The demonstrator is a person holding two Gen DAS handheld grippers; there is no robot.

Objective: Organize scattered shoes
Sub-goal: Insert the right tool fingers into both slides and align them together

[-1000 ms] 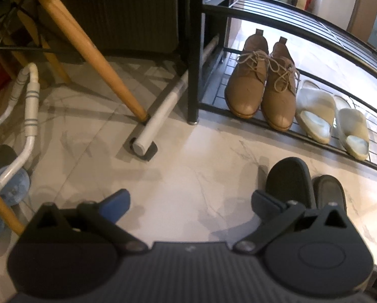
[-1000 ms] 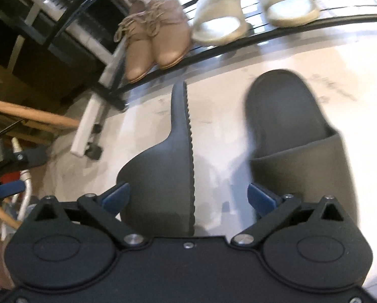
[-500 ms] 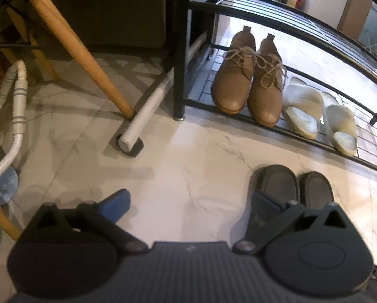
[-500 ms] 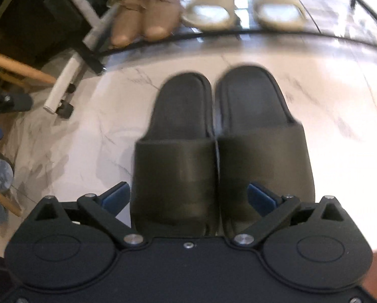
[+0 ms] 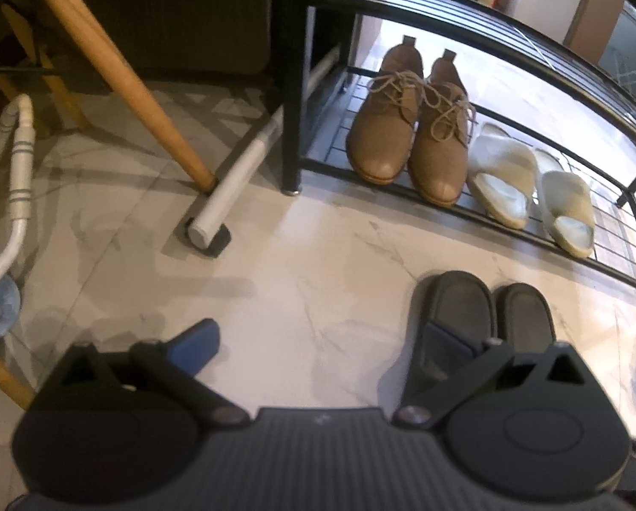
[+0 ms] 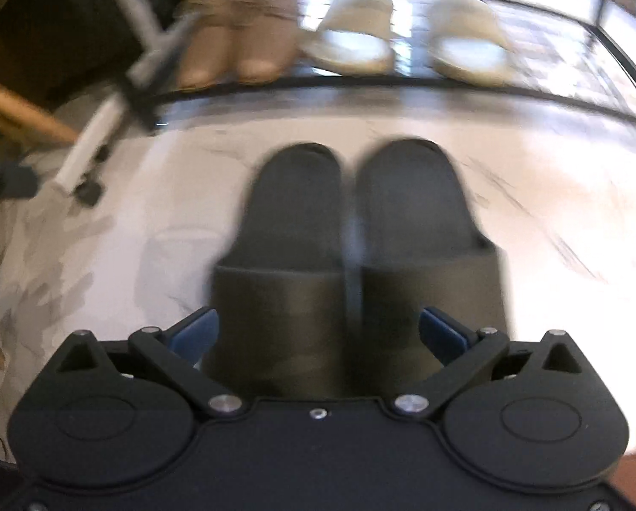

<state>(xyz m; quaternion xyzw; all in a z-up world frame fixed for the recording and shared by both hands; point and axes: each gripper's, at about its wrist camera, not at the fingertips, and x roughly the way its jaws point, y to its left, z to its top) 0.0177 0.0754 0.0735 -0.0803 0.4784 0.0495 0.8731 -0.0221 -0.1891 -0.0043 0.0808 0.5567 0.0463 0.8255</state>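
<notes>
Black slippers (image 6: 352,230), two, on floor; two tan shoes (image 5: 407,127), two cream slippers (image 5: 530,183) shelved.

Bare marble floor (image 5: 326,264) between black slippers (image 6: 352,230) and rack's front rail (image 5: 509,230).

We see the right gripper (image 6: 319,333), fingers spread wide, poised over two black slippers (image 6: 352,247) lying side by side on pale marble floor (image 6: 147,221). Beyond, blurred, tan lace-up shoes (image 6: 237,38) and cream slippers (image 6: 407,38) sit on a black rack (image 6: 403,83).
</notes>
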